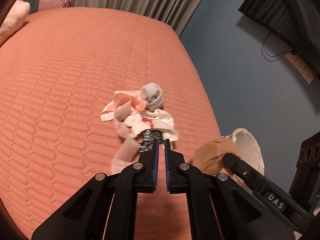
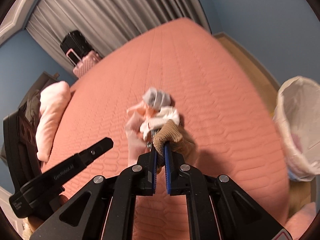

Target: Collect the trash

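From the left wrist camera, the left tool (image 1: 162, 143) hangs over a bed (image 1: 70, 70) covered in a salmon quilted spread, its blue-padded jaws drawn nearly together with a thin gap and nothing between them. Just past its tips lies a heap of socks (image 1: 140, 118) in grey, peach, white and black-and-white speckle, resting on the spread near the bed's edge. To the right, the right tool (image 1: 227, 157) carries a tan sock (image 1: 214, 156) in front of a white-lined trash bin (image 1: 252, 142).

From the right wrist camera, the right tool (image 2: 160, 150) is clenched on the tan sock (image 2: 170, 135), which bulges out beyond the jaws just above the sock heap (image 2: 154, 110). The left tool (image 2: 104, 143) reaches in from the left. The lined bin (image 2: 298, 124) stands off the bed's right side, well apart from the heap. A pink pillow (image 2: 52, 116) lies at the left.
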Tool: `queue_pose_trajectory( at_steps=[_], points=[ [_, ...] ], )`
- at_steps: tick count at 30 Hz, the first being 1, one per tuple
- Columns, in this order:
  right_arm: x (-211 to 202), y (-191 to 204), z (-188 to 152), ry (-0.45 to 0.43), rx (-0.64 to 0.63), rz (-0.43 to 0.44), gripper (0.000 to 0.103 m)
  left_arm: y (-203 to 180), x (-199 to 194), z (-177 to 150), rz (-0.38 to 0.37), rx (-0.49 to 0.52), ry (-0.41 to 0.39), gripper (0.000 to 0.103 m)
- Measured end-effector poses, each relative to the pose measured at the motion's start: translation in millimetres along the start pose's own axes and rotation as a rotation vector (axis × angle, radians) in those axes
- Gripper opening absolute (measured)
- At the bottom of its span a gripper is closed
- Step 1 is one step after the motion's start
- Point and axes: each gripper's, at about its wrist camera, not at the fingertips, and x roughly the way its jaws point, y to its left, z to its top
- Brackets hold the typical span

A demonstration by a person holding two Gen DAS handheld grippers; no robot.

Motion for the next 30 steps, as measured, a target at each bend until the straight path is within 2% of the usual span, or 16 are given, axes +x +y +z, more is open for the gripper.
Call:
queue_pose_trajectory(
  at_steps=[6, 8, 9, 10, 12, 20, 23, 27, 29, 30],
  points=[
    [-49, -17, 10, -0.081, 0.007, -0.013, 0.007, -24, -12, -3, 0.004, 0.030, -0.016, 0.006],
    [-57, -19, 11, -0.094, 0.010, -0.012, 0.007, -20, -10, -7, 0.036, 0.024, -0.003, 0.013],
    [-61, -21, 11, -0.099, 0.011, -0.011, 0.007, -16, -9, -10, 0.058, 0.020, 0.005, 0.031],
    [-64, -22, 11, -0.104, 0.010, -0.011, 0.007, -12, -6, -12, 0.076, 0.013, 0.010, 0.054],
    [-69, -25, 10, -0.115, 0.010, -0.014, 0.007, -2, -6, -18, 0.124, -0.007, -0.003, 0.065],
    [-56, -23, 5, -0.101, 0.039, 0.004, 0.007, 39, 37, -30, 0.188, -0.068, 0.081, 0.065],
    [-49, -20, 5, -0.087, 0.035, 0.007, 0.007, 47, 51, -30, 0.190, -0.087, 0.104, 0.064],
    [-39, -16, 9, -0.076, 0.038, 0.012, 0.007, 44, 67, -24, 0.177, -0.065, 0.124, 0.058],
    [-33, -14, 11, -0.069, 0.037, 0.013, 0.007, 42, 74, -22, 0.175, -0.052, 0.137, 0.052],
    [-32, -13, 12, -0.067, 0.036, 0.013, 0.007, 41, 78, -22, 0.171, -0.049, 0.148, 0.044]
  ],
)
